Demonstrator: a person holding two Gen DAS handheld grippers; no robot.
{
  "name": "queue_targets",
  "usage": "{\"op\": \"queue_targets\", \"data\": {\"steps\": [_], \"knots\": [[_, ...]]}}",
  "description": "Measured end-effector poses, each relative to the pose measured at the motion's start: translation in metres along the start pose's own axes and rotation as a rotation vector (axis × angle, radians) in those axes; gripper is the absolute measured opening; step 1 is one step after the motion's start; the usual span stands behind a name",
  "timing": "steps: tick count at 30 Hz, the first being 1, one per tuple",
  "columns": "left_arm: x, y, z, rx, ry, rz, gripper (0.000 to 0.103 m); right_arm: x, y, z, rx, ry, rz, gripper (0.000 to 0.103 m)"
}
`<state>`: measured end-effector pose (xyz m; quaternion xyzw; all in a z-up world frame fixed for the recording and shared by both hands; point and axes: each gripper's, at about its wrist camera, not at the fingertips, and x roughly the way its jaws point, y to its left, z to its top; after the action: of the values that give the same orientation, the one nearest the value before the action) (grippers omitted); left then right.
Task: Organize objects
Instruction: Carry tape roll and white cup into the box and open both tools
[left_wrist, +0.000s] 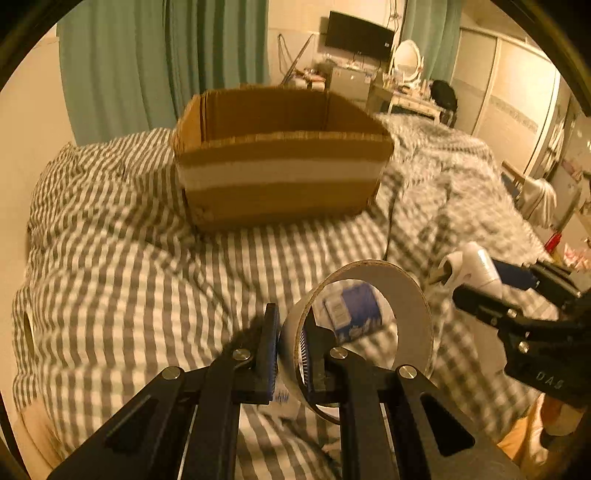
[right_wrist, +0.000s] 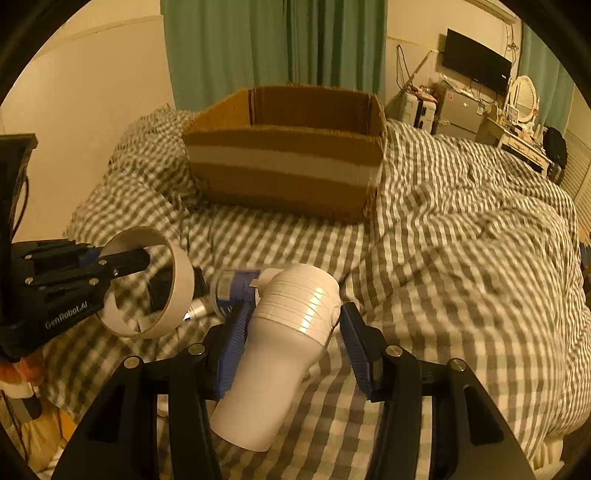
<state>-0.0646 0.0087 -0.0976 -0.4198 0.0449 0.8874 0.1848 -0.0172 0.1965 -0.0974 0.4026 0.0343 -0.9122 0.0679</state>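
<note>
Left gripper (left_wrist: 291, 352) pinched tape roll (left_wrist: 369, 328) wall; right gripper (right_wrist: 291, 343) clamped white bottle (right_wrist: 280, 354). Cardboard box (left_wrist: 280, 166) sat straight ahead of both on bed (left_wrist: 110, 266), open-topped.

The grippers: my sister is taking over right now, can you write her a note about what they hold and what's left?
Left gripper: shut on the tape roll's wall, lifted off the bed.
Right gripper: shut on the white cup, lid end forward.
Box: open, ahead on the bed, inside not visible.
Still on the bed: a blue pack and a small tube.
Left: drop tape and cup in the box, then fetch the rest.
</note>
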Motion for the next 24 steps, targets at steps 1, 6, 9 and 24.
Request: {"op": "queue_targets", "data": {"steps": [1,6,9,24], "knots": [[-0.002,0.002,0.008,-0.001,-0.010,0.001,0.011,-0.002,-0.001,0.005,0.000,-0.009,0.006,0.050],[-0.001,0.009,0.054,0.009,-0.043,0.003,0.011,-0.006,-0.008,0.039,-0.001,-0.040,0.039,0.050],[0.001,0.011,0.084,0.035,-0.065,0.031,0.011,-0.003,-0.013,0.069,-0.013,-0.054,0.050,0.050],[0.072,0.054,0.263,0.050,-0.097,0.111,0.011,0.063,-0.051,0.264,-0.034,-0.156,0.016,0.050]]}}
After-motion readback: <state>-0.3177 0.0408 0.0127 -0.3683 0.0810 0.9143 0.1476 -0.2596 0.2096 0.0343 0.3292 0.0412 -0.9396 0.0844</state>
